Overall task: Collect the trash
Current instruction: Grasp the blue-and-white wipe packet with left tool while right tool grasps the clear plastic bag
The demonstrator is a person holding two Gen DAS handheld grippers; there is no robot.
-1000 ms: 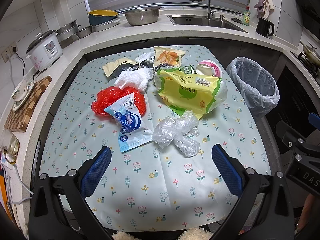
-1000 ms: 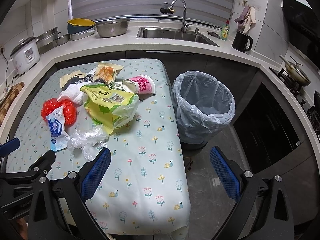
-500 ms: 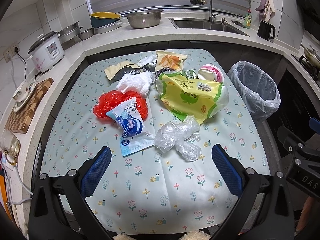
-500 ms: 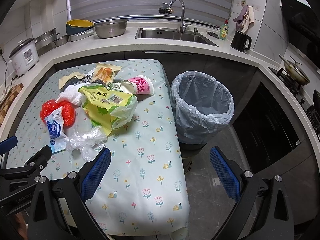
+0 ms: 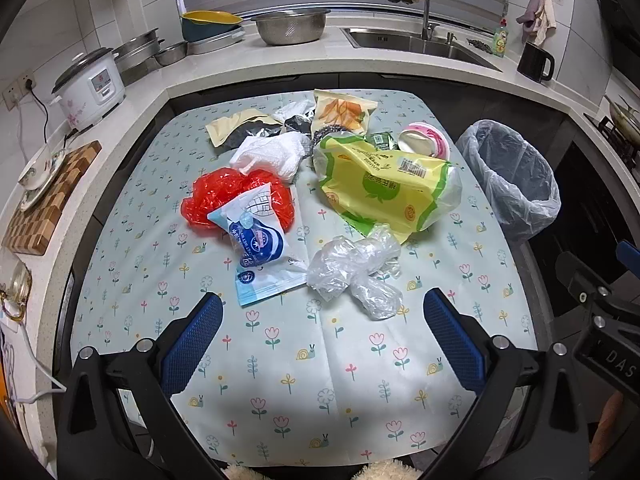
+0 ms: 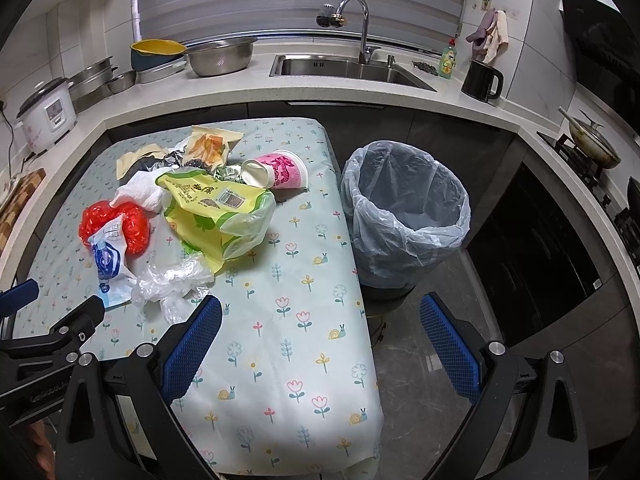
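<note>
Hovering above the near end of the table [image 5: 320,380], the left gripper [image 5: 322,320] has its blue pads spread wide, nothing between them. Right gripper [image 6: 320,320] also wide and empty, over the table's right edge, one finger above the cloth and the other above the floor. Trash sits in a loose pile mid-table: clear plastic wrap [image 5: 354,270] nearest the left gripper, blue-white packet [image 5: 260,254] just left of it, partly lying on a red plastic bag [image 5: 224,196]. Yellow-green bag [image 5: 386,190] behind the wrap, white tissue [image 5: 272,152] beside the red bag, pink cup [image 5: 424,142] tipped on its side, snack pouch [image 5: 340,110] at the far end. Lined trash bin [image 6: 404,208] stands on the floor just right of the table.
</note>
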